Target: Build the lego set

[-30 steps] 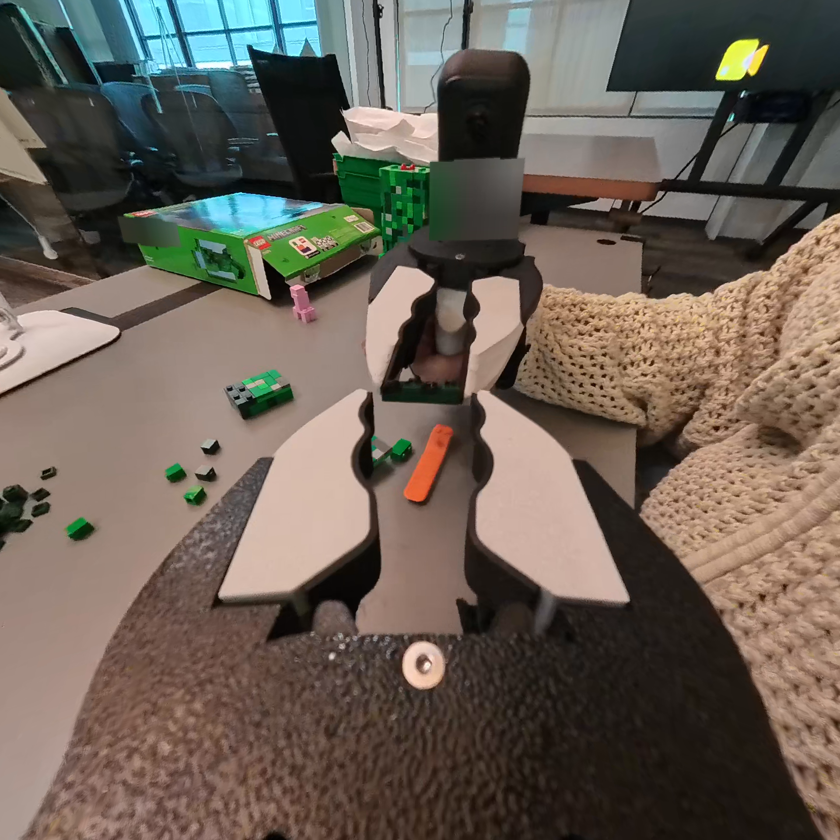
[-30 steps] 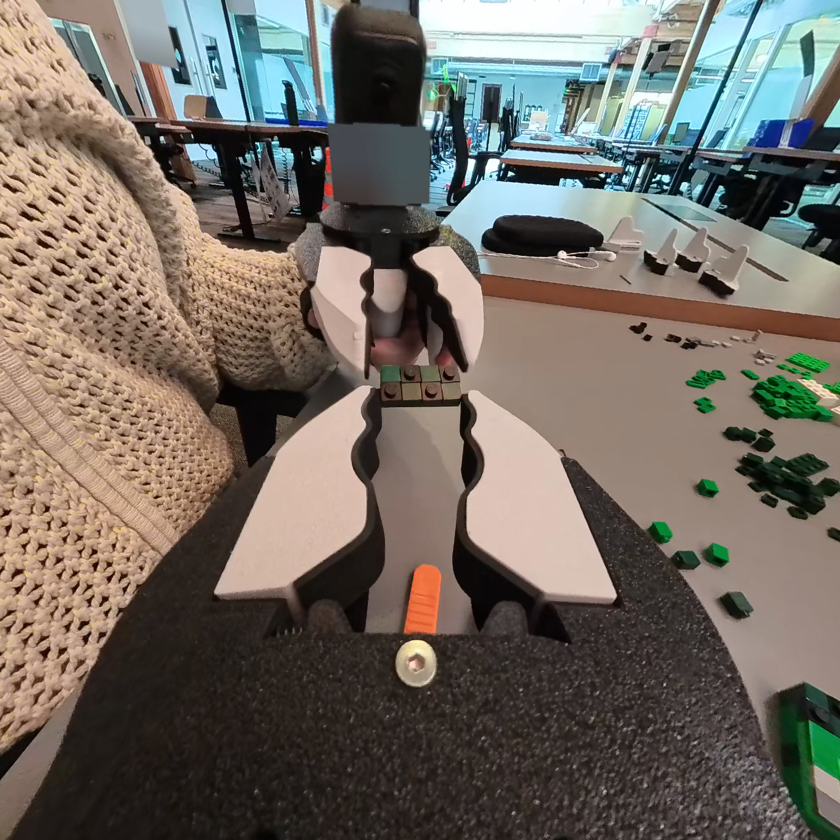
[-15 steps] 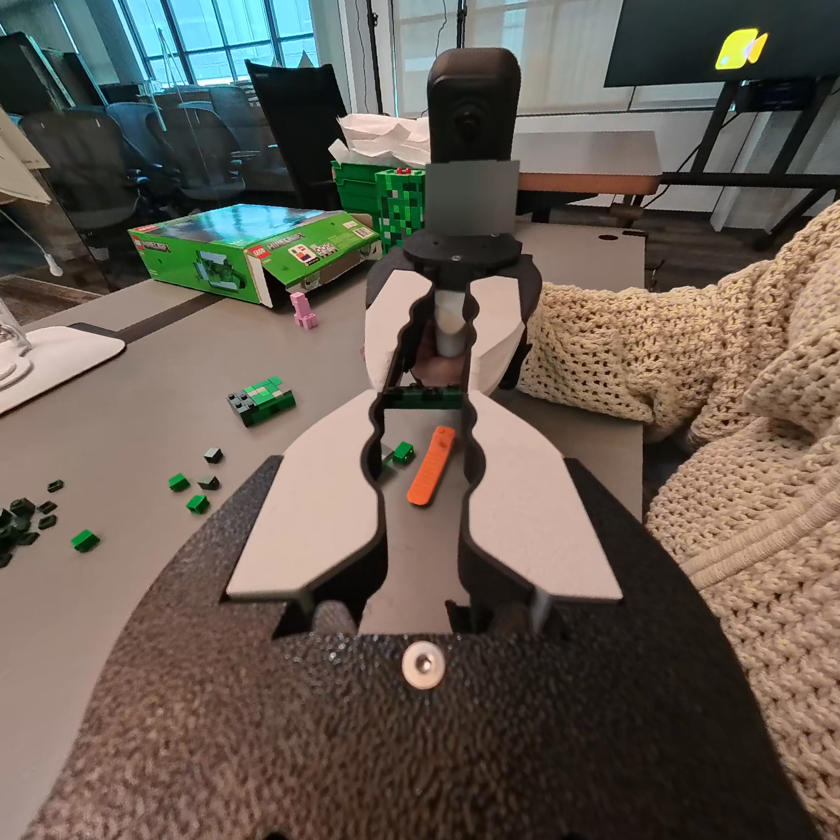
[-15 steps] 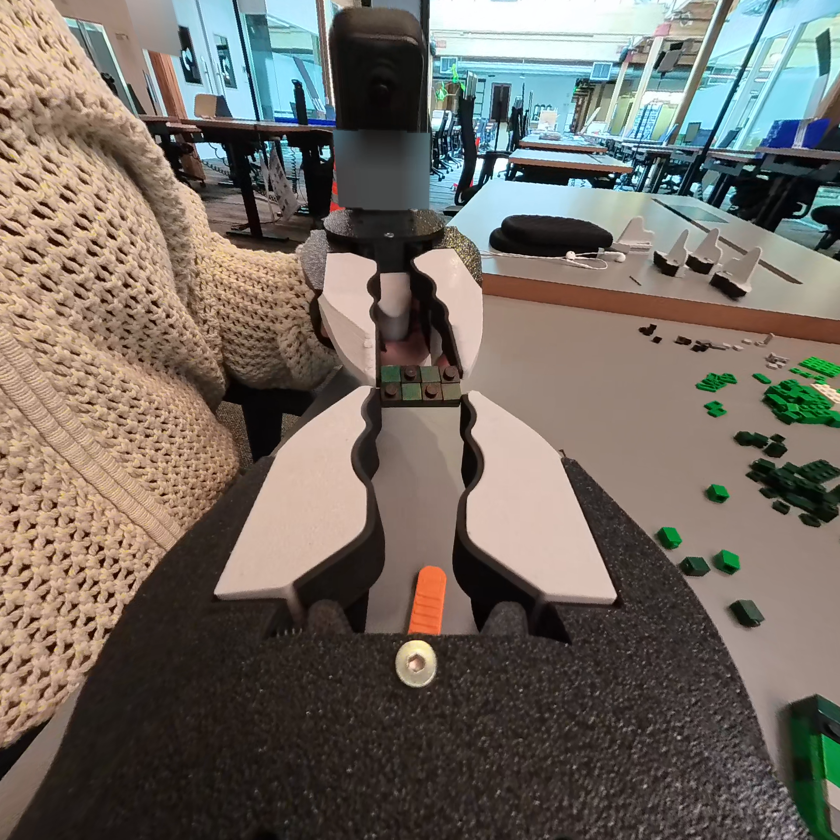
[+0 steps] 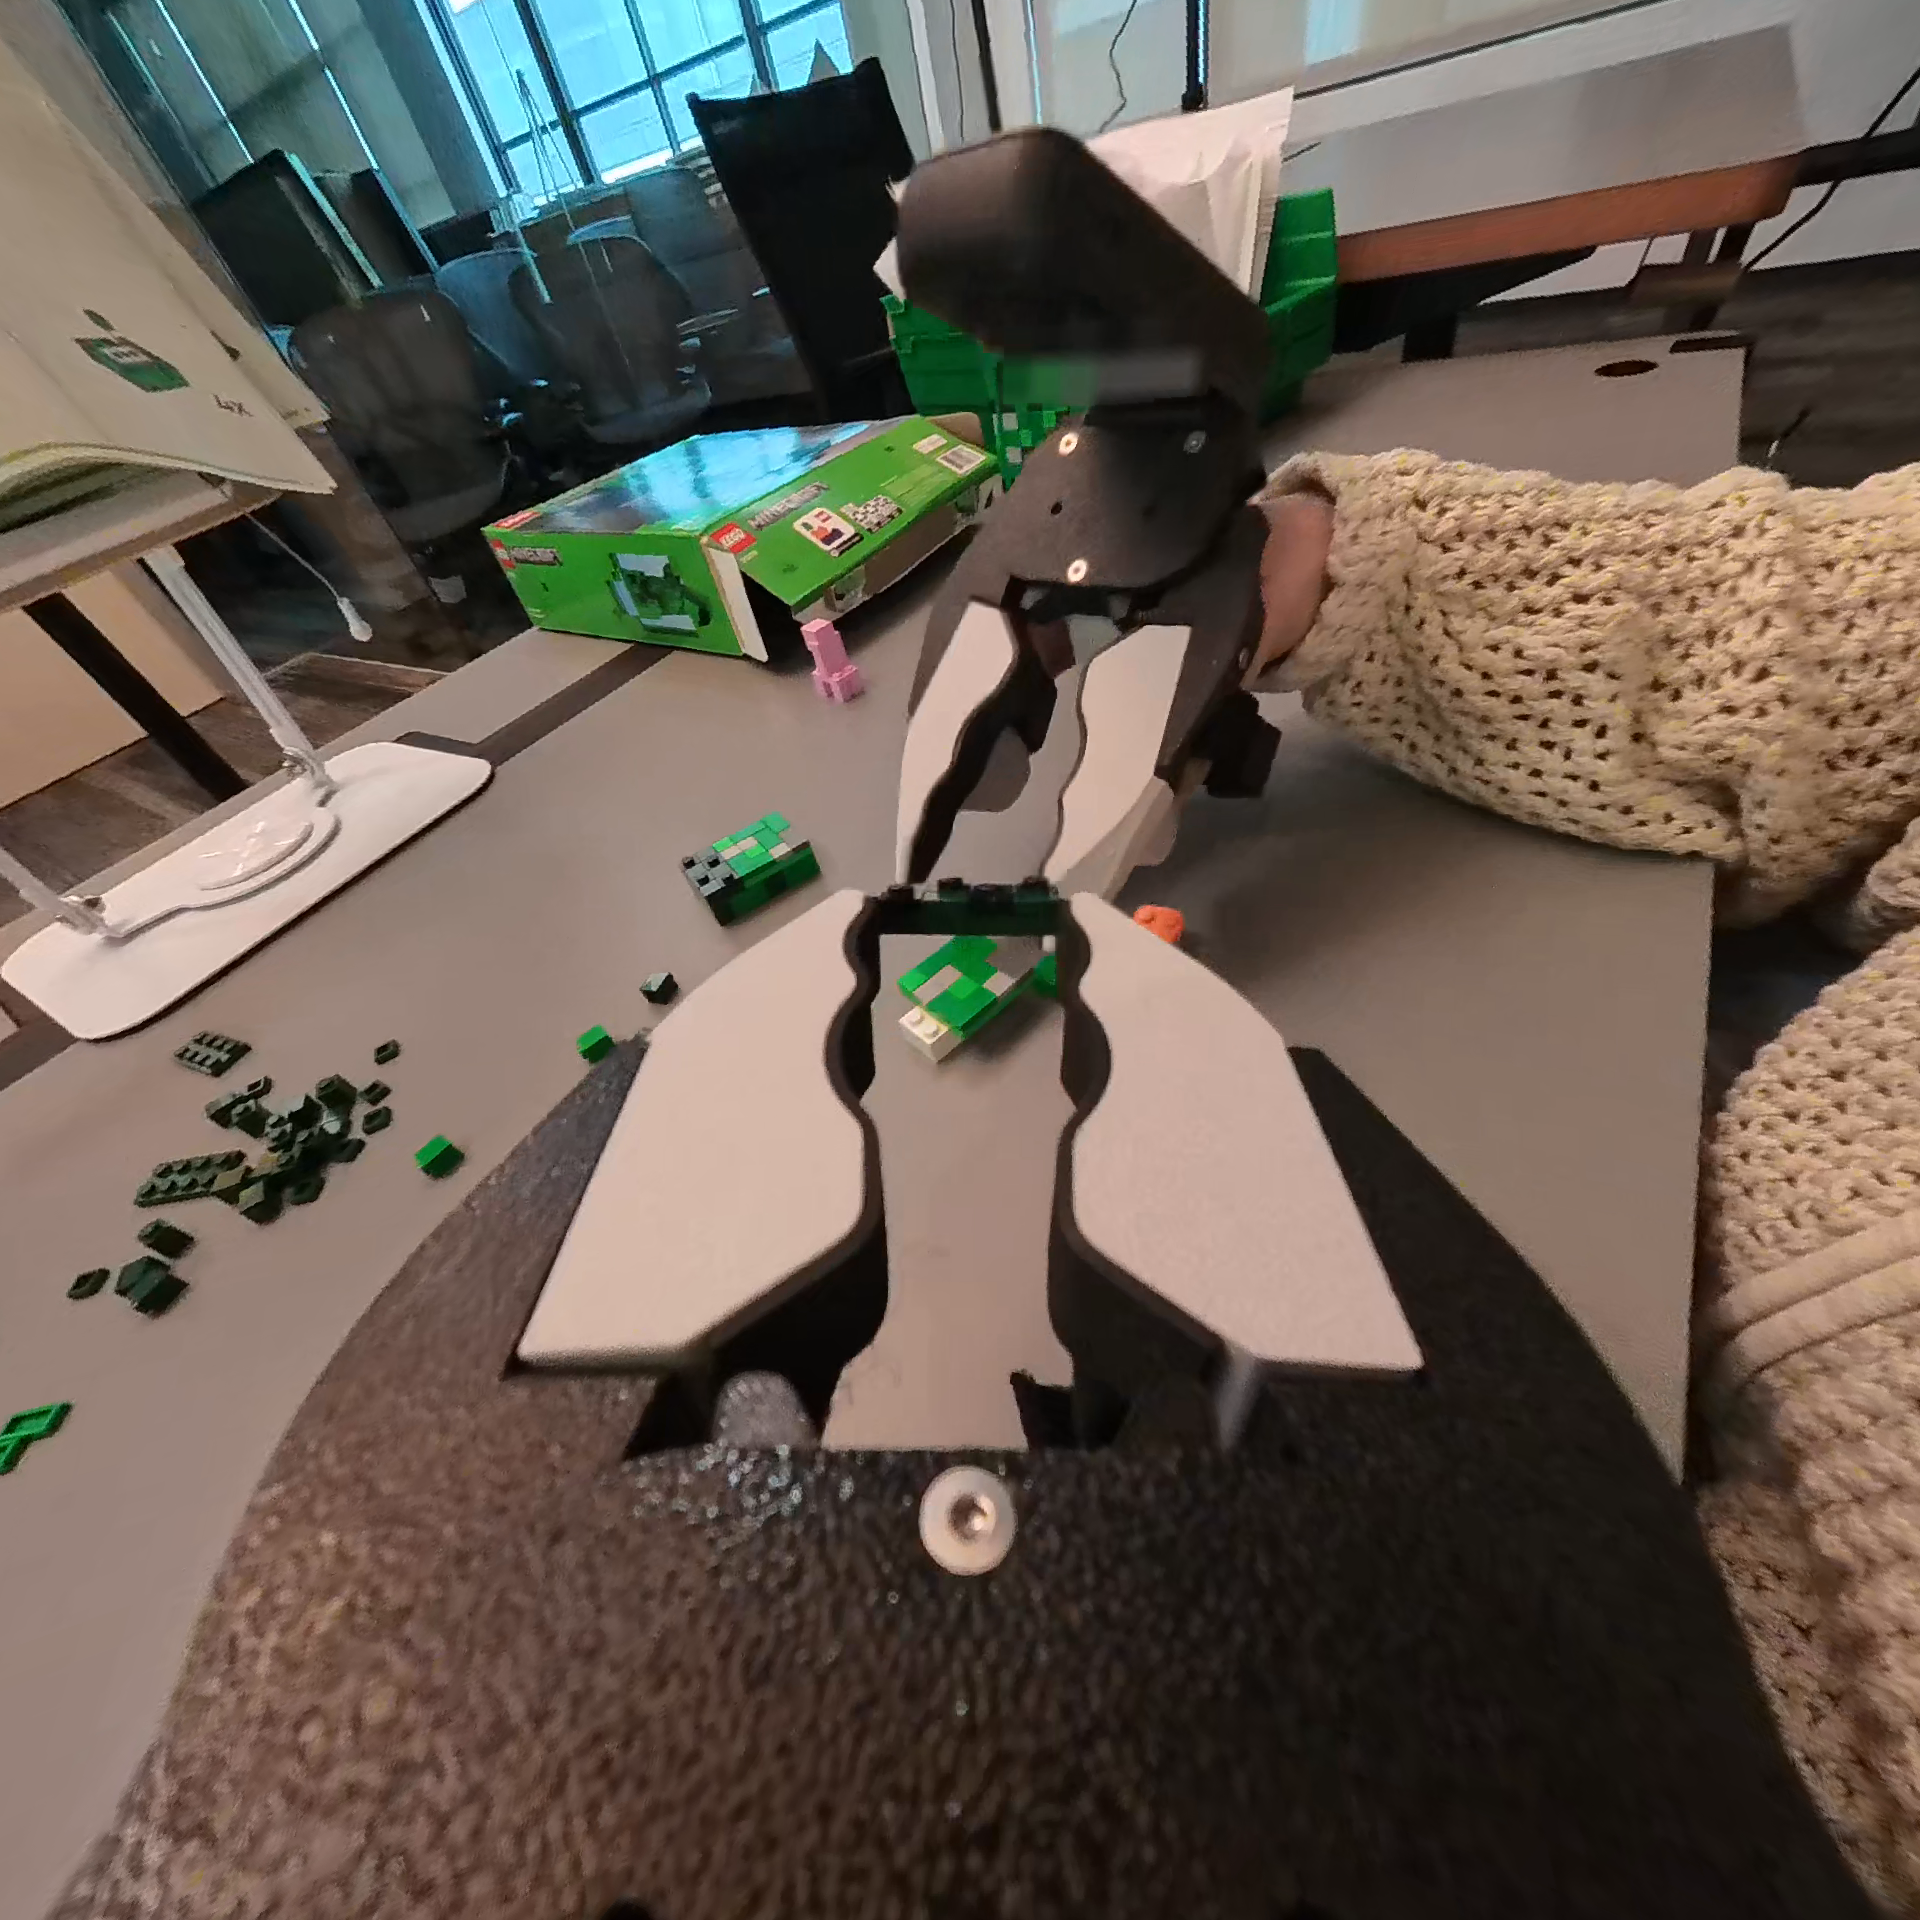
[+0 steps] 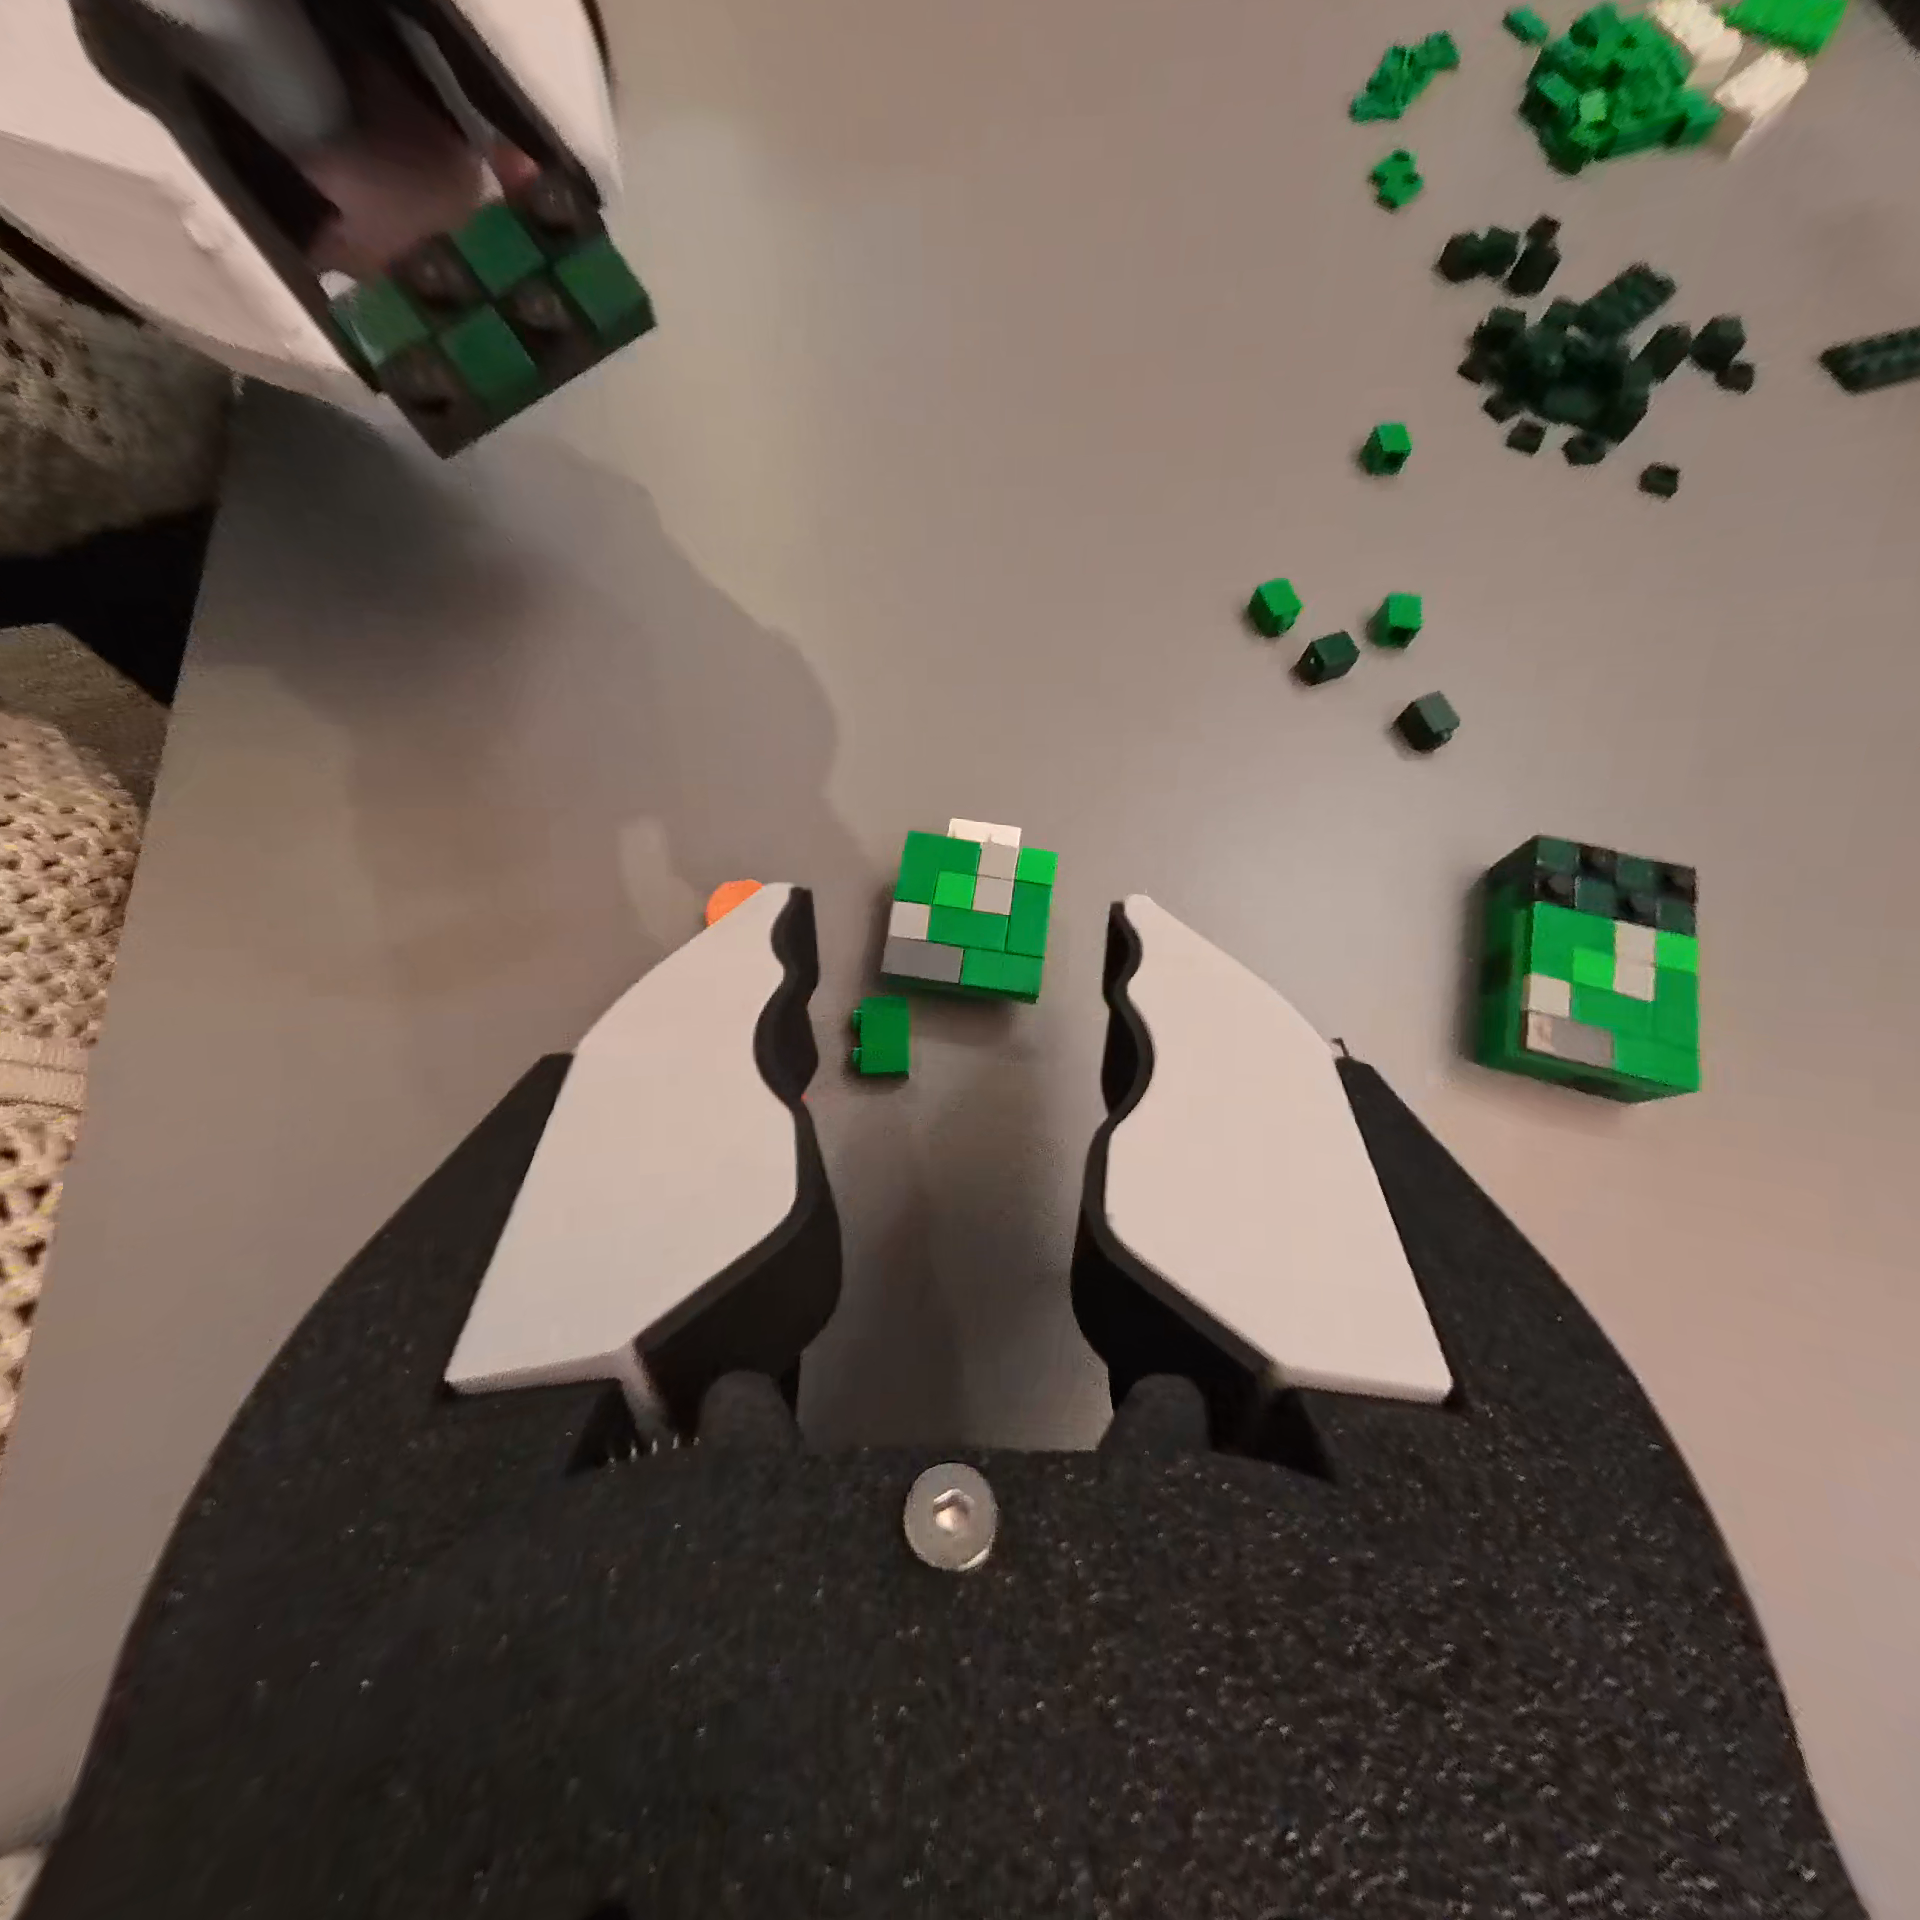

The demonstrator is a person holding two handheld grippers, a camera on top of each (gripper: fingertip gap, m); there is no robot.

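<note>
My left gripper (image 5: 971, 909) is shut on a flat dark green studded plate assembly (image 5: 971, 894) and holds it above the grey table. It also shows at the top left of the right wrist view (image 6: 488, 312). My right gripper (image 6: 961, 904) is open and empty and points down at the table. A small green, grey and white brick assembly (image 6: 971, 914) lies just beyond its fingertips, and it also shows in the left wrist view (image 5: 961, 992). A single green brick (image 6: 881, 1036) lies beside the right gripper's left finger. In the left wrist view the right gripper (image 5: 1003, 868) hangs right behind the held plate.
A larger green block (image 6: 1590, 966) stands to the right. An orange brick separator (image 5: 1158, 920) lies near the fingers. Loose green bricks (image 6: 1558, 343) lie scattered farther out. A green box (image 5: 727, 540), a pink figure (image 5: 831, 660) and a booklet stand (image 5: 260, 821) are at the back. Knitted sleeves (image 5: 1558, 644) lie along the table's near edge. My hands' fingertips stand some 10 cm from each other. My right gripper is the nearer one to the larger green block (image 6: 1590, 966): about 10 cm, against 20 cm. Seen from the left wrist view (image 5: 755, 848) as well.
The right gripper has let go of the dark green plate, opened, and swung down over the small green assembly on the table. The left gripper keeps the plate and has tilted.
</note>
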